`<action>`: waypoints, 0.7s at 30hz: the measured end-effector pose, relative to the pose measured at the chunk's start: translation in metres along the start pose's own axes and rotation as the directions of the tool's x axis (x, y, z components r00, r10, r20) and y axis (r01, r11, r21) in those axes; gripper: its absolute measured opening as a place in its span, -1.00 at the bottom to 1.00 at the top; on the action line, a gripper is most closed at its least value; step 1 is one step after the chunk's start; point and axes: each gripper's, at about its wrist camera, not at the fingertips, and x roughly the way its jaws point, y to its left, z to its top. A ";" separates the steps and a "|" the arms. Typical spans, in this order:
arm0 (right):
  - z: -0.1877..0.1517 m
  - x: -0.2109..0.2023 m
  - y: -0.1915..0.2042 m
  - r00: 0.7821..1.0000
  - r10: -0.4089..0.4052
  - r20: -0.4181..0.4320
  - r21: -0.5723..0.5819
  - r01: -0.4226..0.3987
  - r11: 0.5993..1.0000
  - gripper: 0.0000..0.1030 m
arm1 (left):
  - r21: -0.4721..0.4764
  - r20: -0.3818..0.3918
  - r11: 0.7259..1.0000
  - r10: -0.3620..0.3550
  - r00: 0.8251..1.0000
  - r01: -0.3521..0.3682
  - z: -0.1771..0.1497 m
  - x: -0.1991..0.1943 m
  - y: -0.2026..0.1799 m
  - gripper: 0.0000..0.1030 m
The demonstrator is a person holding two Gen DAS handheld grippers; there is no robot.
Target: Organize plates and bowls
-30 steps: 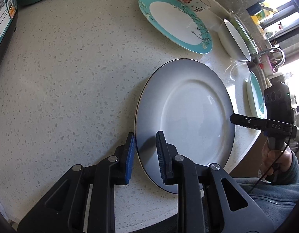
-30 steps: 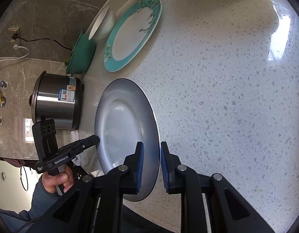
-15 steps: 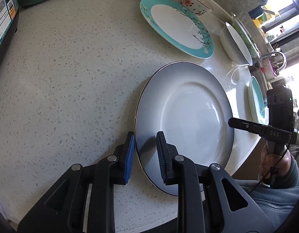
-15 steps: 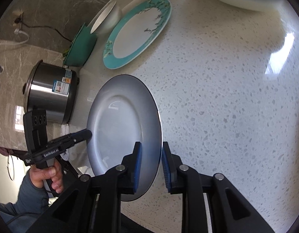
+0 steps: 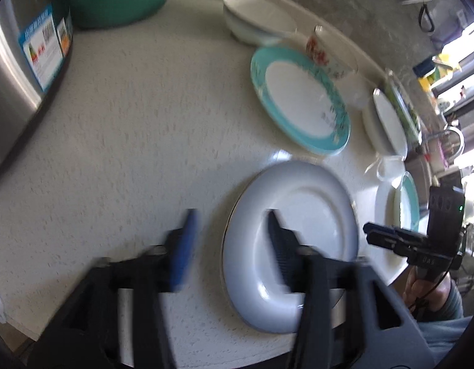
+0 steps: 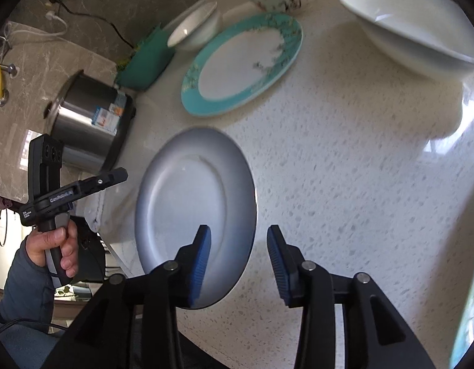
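left wrist view has the grey plate (image 5: 298, 233) lying on the near counter (image 5: 129, 129) edge, both the left gripper (image 5: 229, 230) and right gripper (image 6: 238, 246) spreading wide off its rim, best lifted straight clear.

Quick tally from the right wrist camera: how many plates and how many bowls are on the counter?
Plates: 2 (grey plate, teal-rimmed plate)
Bowls: 3 (floral bowl, small white bowl, large white bowl)
Total: 5. A teal sliver at the lower right edge is too cut off to count.
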 end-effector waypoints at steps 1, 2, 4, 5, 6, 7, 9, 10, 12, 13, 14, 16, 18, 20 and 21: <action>0.005 -0.008 -0.004 0.999 0.015 0.031 0.015 -0.016 1.000 -0.01 | 0.000 0.024 1.000 -0.008 1.000 0.008 0.005 -0.005 -0.003 0.54; 0.010 -0.015 -0.009 0.998 0.032 0.060 0.030 -0.034 0.999 0.00 | 0.006 0.045 1.000 -0.026 0.999 0.025 0.012 -0.008 -0.008 0.55; 0.023 -0.027 -0.016 0.993 0.040 0.107 0.048 -0.046 0.998 0.00 | 0.025 0.063 0.998 -0.061 0.996 0.059 0.031 -0.011 -0.016 0.55; 0.031 -0.032 -0.020 0.991 0.045 0.127 0.059 -0.053 0.997 0.01 | 0.033 0.071 0.997 -0.070 0.995 0.068 0.040 -0.011 -0.019 0.55; 0.038 -0.037 -0.024 0.988 0.058 0.143 0.074 -0.069 0.995 0.01 | 0.044 0.078 0.996 -0.083 0.993 0.080 0.051 -0.010 -0.022 0.55; 0.044 -0.041 -0.026 0.985 0.063 0.160 0.086 -0.078 0.993 0.03 | 0.057 0.082 0.995 -0.092 0.992 0.087 0.063 -0.007 -0.025 0.55; 0.055 -0.049 -0.031 0.977 0.069 0.201 0.109 -0.092 0.990 0.13 | 0.079 0.071 0.992 -0.100 0.992 0.094 0.087 0.003 -0.027 0.56; 0.061 -0.051 -0.034 0.973 0.070 0.220 0.128 -0.100 0.987 0.24 | 0.088 0.061 0.991 -0.104 0.993 0.099 0.097 0.008 -0.027 0.56; 0.069 -0.050 -0.039 0.966 0.066 0.251 0.174 -0.112 0.978 0.27 | 0.104 0.037 0.989 -0.108 0.993 0.104 0.118 0.021 -0.025 0.56; 0.074 -0.048 -0.043 0.964 0.063 0.258 0.208 -0.120 0.971 0.27 | 0.110 0.011 0.988 -0.107 0.994 0.105 0.127 0.030 -0.023 0.56; 0.078 -0.043 -0.045 0.963 0.065 0.262 0.236 -0.129 0.963 0.27 | 0.116 -0.012 0.987 -0.113 0.993 0.114 0.135 0.038 -0.021 0.56; 0.083 -0.036 -0.050 0.958 0.064 0.279 0.270 -0.142 0.952 0.27 | 0.145 -0.050 0.981 -0.124 0.991 0.130 0.148 0.051 -0.022 0.56; 0.088 -0.026 -0.054 0.960 0.051 0.276 0.306 -0.138 0.942 0.27 | 0.151 -0.089 0.974 -0.158 0.984 0.170 0.157 0.064 -0.022 0.56; 0.093 -0.017 -0.057 0.959 0.059 0.278 0.328 -0.153 0.932 0.27 | 0.150 -0.115 0.971 -0.170 0.979 0.186 0.158 0.075 -0.020 0.56; 0.096 -0.012 -0.058 0.960 0.050 0.275 0.337 -0.145 0.930 0.27 | 0.154 -0.125 0.969 -0.173 0.977 0.191 0.160 0.080 -0.020 0.56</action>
